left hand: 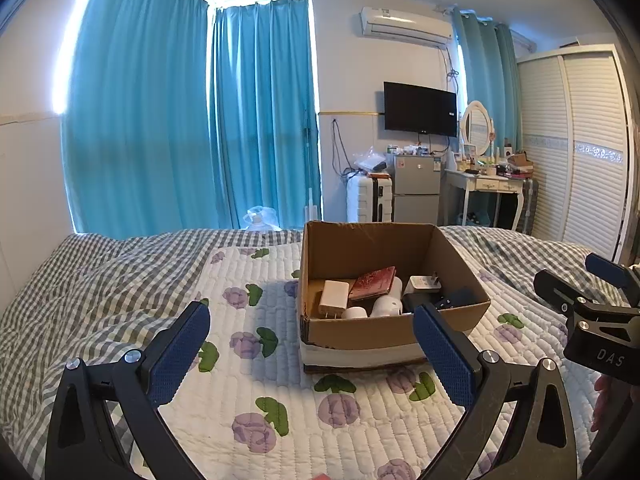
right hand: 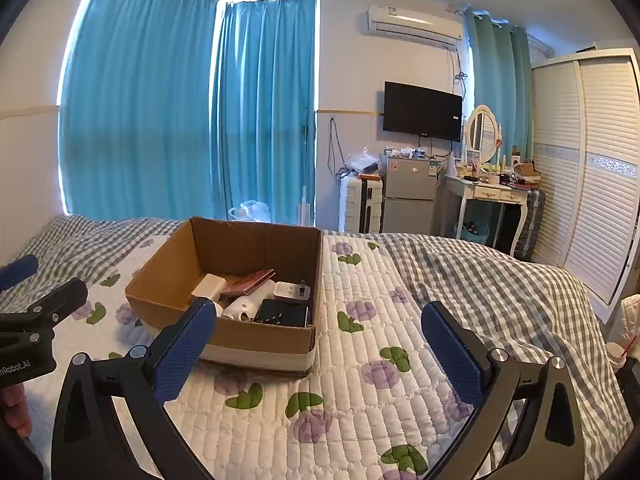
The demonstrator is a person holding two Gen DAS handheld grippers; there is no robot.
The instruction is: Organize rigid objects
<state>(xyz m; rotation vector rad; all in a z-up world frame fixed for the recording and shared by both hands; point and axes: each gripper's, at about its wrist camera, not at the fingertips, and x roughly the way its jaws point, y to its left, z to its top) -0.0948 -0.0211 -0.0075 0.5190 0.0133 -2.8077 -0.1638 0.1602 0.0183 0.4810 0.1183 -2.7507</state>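
Open cardboard box (left hand: 394, 330) of small rigid items, on quilted floral bedspread (left hand: 256, 360).

Left gripper (left hand: 312, 356): jaws spread wide, empty; blue textured pads. Box contents, left to right: cream rectangular charger (left hand: 334, 298); red embossed wallet (left hand: 373, 283), leaning; white rounded cylinders (left hand: 386, 306); white plug adapter (left hand: 422, 283); black flat device (right hand: 285, 313). Right gripper (right hand: 320, 354): jaws spread wide, empty, above the bedspread just right of the box. Grey gingham duvet (right hand: 500, 280) beyond.

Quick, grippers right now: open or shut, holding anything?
Left gripper: jaws wide open, holding nothing, short of the cardboard box.
Right gripper: jaws wide open, holding nothing.
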